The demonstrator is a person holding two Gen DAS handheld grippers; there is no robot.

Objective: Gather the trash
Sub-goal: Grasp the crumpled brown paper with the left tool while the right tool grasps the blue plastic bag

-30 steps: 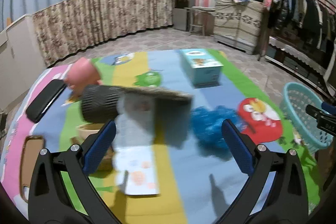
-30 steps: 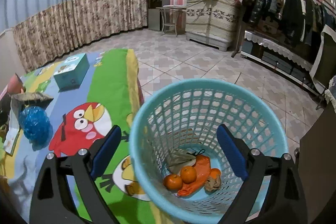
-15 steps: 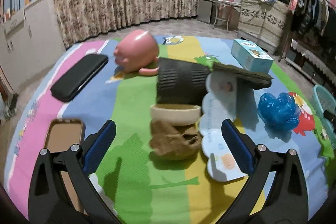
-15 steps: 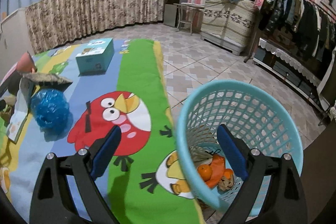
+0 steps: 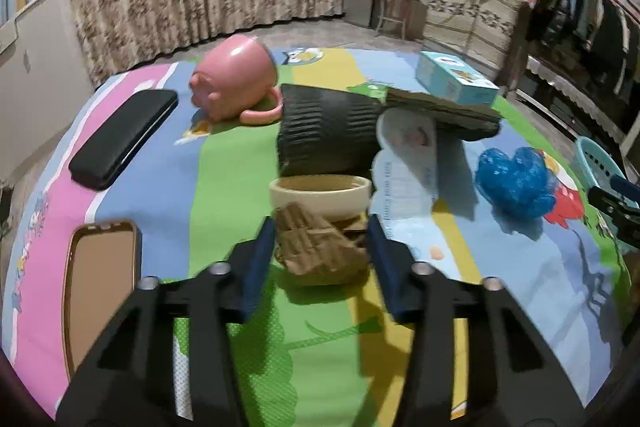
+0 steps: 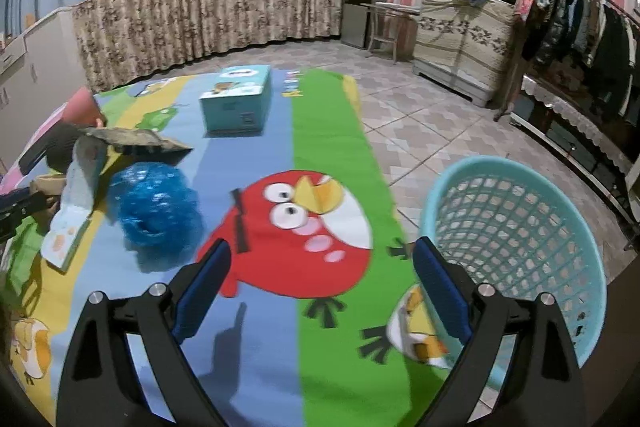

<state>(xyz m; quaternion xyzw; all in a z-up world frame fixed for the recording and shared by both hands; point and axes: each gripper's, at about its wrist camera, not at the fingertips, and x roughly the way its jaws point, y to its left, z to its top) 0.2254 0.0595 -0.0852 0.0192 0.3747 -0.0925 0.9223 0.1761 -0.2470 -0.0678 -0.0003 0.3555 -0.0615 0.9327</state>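
In the left wrist view, the left claw [image 5: 322, 241] has just been closing and now stands about a third open, its two blue pads [image 5: 262, 259] set on either side of a crumpled brown cardboard wad [image 5: 320, 247]; the pads sit right at its flanks, though whether they already press on it cannot be told. The wad lies on the colourful cartoon-printed play mat [image 5: 160, 187], touching the front of one low cream round bowl [image 5: 320, 193]. Behind the bowl lies one black ribbed cylinder on its side [image 5: 328, 131], with one flat grey-brown cardboard slab [image 5: 440, 107] resting across its right end and one white printed paper sheet [image 5: 408, 163] draped below that. Also on the mat are one pink pig-shaped cup tipped over [image 5: 234, 83], one black oblong case [image 5: 124, 137], one brown-framed phone-shaped case [image 5: 100, 279], one light-blue rectangular carton [image 5: 456, 79] and one crumpled blue plastic bag [image 5: 516, 181]. In the right wrist view, the right claw [image 6: 320, 287] is wide open and empty, hovering above the red bird print on the mat, touching nothing. One turquoise plastic lattice basket [image 6: 516, 211] stands at the mat's right edge on the tiled floor [image 6: 432, 123], just beside the right pad. The same blue bag, carton, cardboard slab and paper sheet show to the left, well apart from this claw.
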